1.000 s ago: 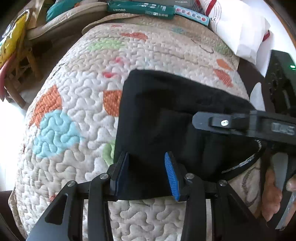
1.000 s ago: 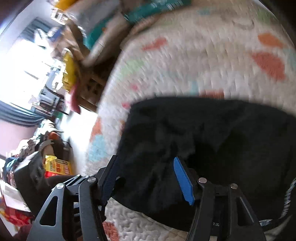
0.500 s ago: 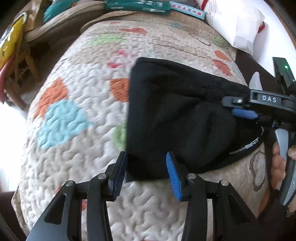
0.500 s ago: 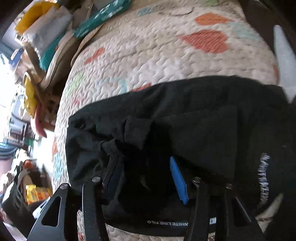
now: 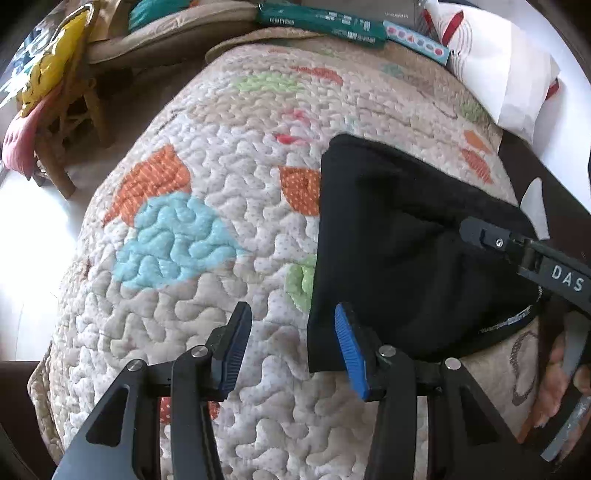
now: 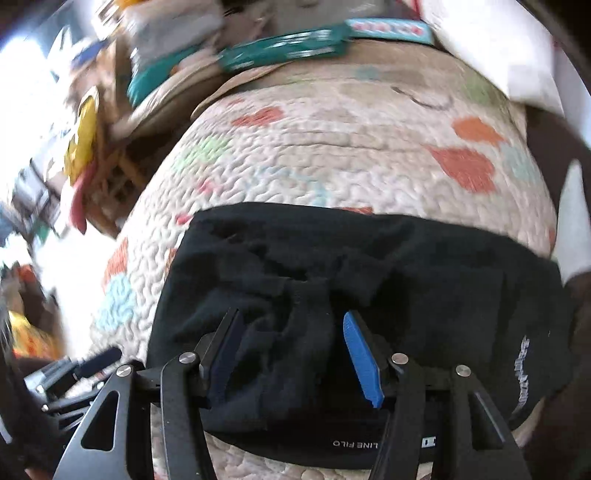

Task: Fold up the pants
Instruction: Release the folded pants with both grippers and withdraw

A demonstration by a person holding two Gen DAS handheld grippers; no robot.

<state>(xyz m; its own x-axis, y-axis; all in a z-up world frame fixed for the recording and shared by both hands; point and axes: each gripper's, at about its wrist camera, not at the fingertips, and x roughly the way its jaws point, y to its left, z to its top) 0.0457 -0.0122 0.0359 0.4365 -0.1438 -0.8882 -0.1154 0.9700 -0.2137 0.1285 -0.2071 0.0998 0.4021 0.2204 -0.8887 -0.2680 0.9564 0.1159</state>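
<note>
The black pants point(image 5: 406, 251) lie folded into a compact bundle on the quilted bed cover point(image 5: 192, 280). They also show in the right wrist view point(image 6: 369, 273), with white waistband lettering at the near edge. My left gripper point(image 5: 291, 347) is open and empty, just left of the bundle's near left corner, over the quilt. My right gripper point(image 6: 291, 350) is open, its jaws standing over a rumpled fold of the pants without pinching it. The right gripper's finger point(image 5: 517, 251) reaches over the bundle from the right in the left wrist view.
Green and patterned boxes point(image 5: 321, 22) and a white bag point(image 5: 502, 74) lie at the bed's far end. A wooden stool point(image 5: 66, 122) with yellow and pink items stands off the far left side. The quilt spreads bare to the left of the pants.
My left gripper has backed off leftward from the pants' near corner, which it straddled before. My right gripper has swung round over the bundle and stayed open.
</note>
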